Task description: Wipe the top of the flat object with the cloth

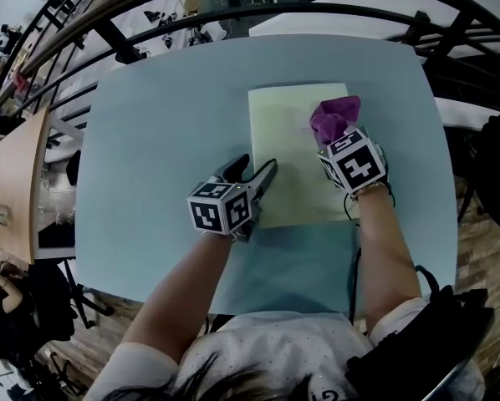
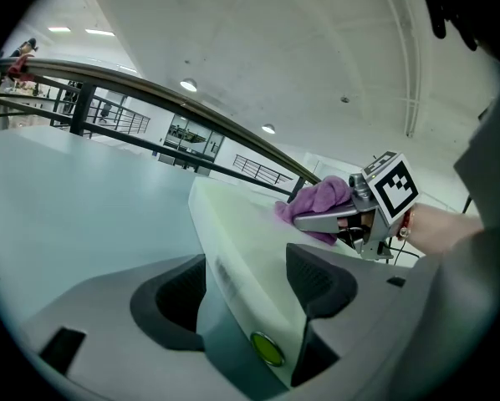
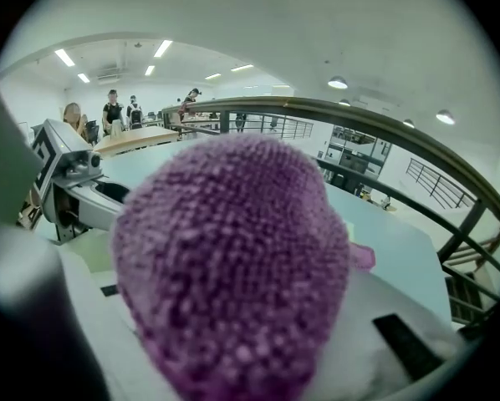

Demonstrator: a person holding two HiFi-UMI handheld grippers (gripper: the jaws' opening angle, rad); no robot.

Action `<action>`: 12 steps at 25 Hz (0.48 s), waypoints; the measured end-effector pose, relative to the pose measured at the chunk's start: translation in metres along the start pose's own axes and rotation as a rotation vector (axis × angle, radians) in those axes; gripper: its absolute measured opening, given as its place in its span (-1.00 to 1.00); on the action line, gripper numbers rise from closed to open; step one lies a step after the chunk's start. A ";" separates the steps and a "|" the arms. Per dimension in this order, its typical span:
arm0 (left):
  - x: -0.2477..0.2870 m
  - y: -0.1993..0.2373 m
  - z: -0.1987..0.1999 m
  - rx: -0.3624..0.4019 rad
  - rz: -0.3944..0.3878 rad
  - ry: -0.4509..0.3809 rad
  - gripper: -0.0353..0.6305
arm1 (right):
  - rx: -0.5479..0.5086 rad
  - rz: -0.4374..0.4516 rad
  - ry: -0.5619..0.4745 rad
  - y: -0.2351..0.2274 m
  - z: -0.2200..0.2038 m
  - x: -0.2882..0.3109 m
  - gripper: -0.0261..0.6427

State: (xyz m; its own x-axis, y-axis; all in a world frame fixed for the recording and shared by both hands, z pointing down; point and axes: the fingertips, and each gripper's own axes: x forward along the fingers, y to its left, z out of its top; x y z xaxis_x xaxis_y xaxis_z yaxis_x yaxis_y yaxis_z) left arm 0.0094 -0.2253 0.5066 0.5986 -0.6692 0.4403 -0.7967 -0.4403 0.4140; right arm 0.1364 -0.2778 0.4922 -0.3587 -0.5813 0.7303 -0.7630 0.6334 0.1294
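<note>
Purple cloth (image 1: 334, 117): clamped in right gripper (image 1: 337, 139), on flat object (image 1: 288, 153).
Long axis: fore-aft; bare top lies left and nearward.
Left gripper (image 1: 254, 176): jaws apart astride its left edge.

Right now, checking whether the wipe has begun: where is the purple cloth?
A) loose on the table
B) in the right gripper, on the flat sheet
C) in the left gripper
B: the right gripper clamps the purple cloth, which rests on the flat sheet.

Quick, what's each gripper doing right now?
Left gripper: open, fingers astride the flat object's edge.
Right gripper: closed on the purple cloth.
</note>
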 end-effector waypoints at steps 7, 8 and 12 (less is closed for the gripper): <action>0.002 -0.001 0.000 0.000 0.000 -0.002 0.00 | 0.074 -0.080 0.020 -0.043 -0.026 -0.018 -0.83; 0.002 -0.001 -0.001 -0.001 -0.001 -0.002 0.00 | 0.082 -0.086 0.023 -0.048 -0.029 -0.020 -0.83; 0.003 -0.002 -0.001 -0.004 -0.005 -0.004 0.00 | 0.100 -0.135 0.067 -0.064 -0.037 -0.028 -0.83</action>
State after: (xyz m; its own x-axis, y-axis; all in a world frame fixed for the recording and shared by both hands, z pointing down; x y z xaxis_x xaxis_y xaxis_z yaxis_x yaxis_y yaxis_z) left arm 0.0125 -0.2258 0.5074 0.6025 -0.6692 0.4349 -0.7931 -0.4413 0.4197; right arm 0.2150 -0.2835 0.4885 -0.2153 -0.6200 0.7545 -0.8524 0.4963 0.1646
